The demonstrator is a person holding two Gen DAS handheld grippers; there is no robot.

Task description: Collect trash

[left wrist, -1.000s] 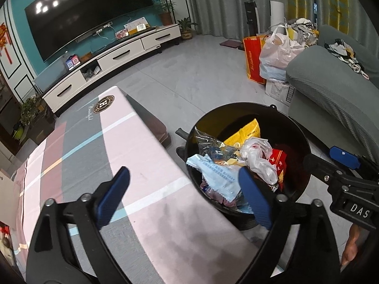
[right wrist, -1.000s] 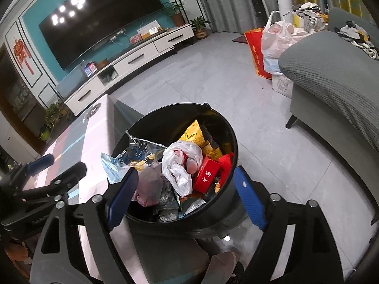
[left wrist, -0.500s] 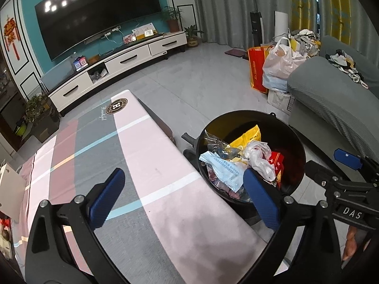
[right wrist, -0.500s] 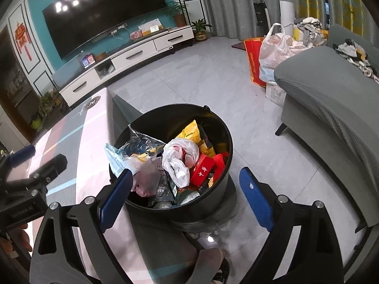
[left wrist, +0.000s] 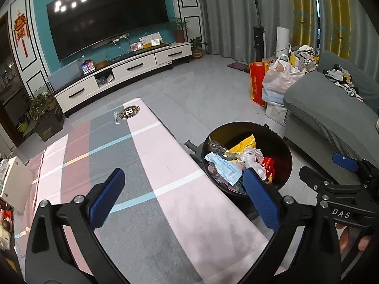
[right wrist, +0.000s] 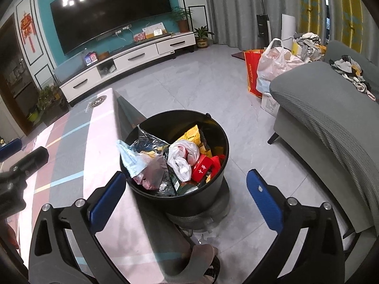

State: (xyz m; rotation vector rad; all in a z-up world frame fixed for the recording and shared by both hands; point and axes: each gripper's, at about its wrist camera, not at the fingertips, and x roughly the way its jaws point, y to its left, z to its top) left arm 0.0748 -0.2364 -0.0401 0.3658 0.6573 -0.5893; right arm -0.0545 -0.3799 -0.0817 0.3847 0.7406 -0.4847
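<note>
Item, living room floor, stock as I read it from my station, largest first. Table (left wrist: 151,189): long, covered in a pink, grey and white cloth, its visible surface bare of litter; its far corner stands just beside the bin. Sofa (right wrist: 331,127): grey, right of the bin, well apart from it. Bin (right wrist: 213,189): black, round, on the floor touching or nearly touching the table's edge, already heaped with trash (right wrist: 170,161), namely a white plastic bag, a pale blue wrapper that overhangs the rim toward the table, a yellow packet, a red box. Left gripper (left wrist: 184,196): over the tabletop, fingers released and spread wide, nothing between the blue pads. Right gripper (right wrist: 187,198): above the bin's near rim, its jaws having just been opening, now fully spread and empty. Judgement: the drop looks complete, and the step in hand is clearing away from the bin to look for more. To do that well I would lift both tools straight clear before swinging sideways, so that neither finger hooks the blue wrapper and drags it back out; I would keep the jaws wide for the next pickup, and scan the table's unseen near end and the floor beneath it before calling the collection finished.
</note>
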